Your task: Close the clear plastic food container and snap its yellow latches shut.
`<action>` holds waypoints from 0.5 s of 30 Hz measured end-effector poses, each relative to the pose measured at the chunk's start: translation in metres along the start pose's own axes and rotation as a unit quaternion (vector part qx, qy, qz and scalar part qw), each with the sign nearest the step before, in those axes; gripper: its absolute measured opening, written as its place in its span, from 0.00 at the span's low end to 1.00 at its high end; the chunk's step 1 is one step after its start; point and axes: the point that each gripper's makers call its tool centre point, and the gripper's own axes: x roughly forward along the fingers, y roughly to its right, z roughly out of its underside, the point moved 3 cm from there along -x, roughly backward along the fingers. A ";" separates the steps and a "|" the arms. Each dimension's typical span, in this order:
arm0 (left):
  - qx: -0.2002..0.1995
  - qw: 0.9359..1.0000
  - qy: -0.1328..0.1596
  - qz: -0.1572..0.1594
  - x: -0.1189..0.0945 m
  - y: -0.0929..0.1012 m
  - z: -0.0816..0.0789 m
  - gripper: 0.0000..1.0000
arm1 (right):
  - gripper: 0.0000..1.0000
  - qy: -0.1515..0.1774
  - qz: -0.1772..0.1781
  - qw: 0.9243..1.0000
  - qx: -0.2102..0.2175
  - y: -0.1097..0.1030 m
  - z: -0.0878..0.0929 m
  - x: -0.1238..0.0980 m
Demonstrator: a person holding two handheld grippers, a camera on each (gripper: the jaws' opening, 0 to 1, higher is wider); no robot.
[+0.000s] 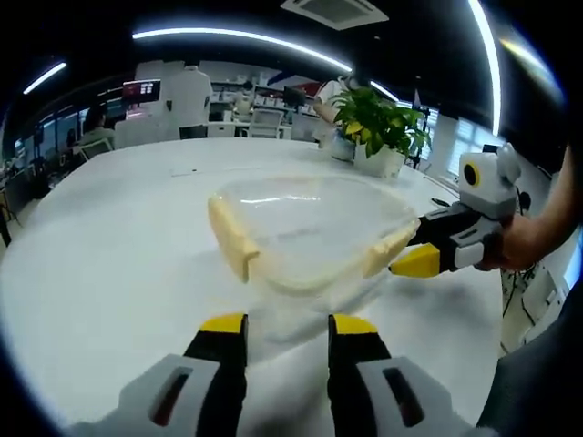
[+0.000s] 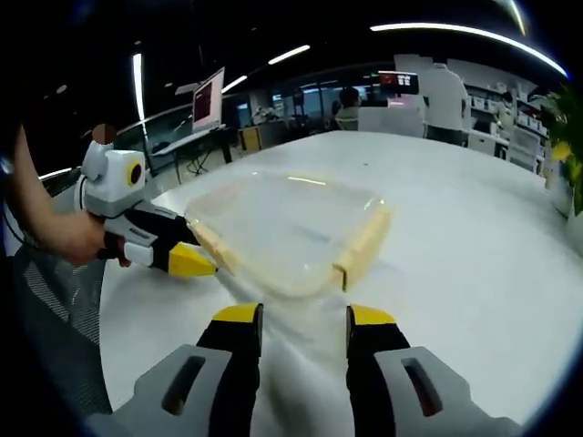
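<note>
The clear plastic container [image 1: 310, 228] sits on the white table [image 1: 118, 237] with its lid resting on top. Pale yellow latches stick out at its left [image 1: 232, 238] and right [image 1: 387, 250] sides. My left gripper [image 1: 288, 326] is open just short of the container's near edge, holding nothing. The right gripper [image 1: 417, 261] comes in from the right, its yellow tip at the right latch. In the right gripper view the container [image 2: 282, 228] lies ahead of my open right gripper [image 2: 305, 317], and the left gripper [image 2: 191, 262] points at the near-left latch [image 2: 214, 246]. Another latch [image 2: 364, 246] faces right.
A potted plant [image 1: 378, 123] stands at the table's far edge. A hand [image 2: 68, 237] holds the left gripper near the table edge. Desks, a monitor [image 2: 208, 98] and people fill the room behind. Bare tabletop [image 2: 474, 255] spreads around the container.
</note>
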 end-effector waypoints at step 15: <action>0.008 1.000 -0.007 0.000 0.008 -0.026 -0.009 0.28 | 0.32 -0.009 0.001 1.000 -0.004 0.002 -0.013 0.020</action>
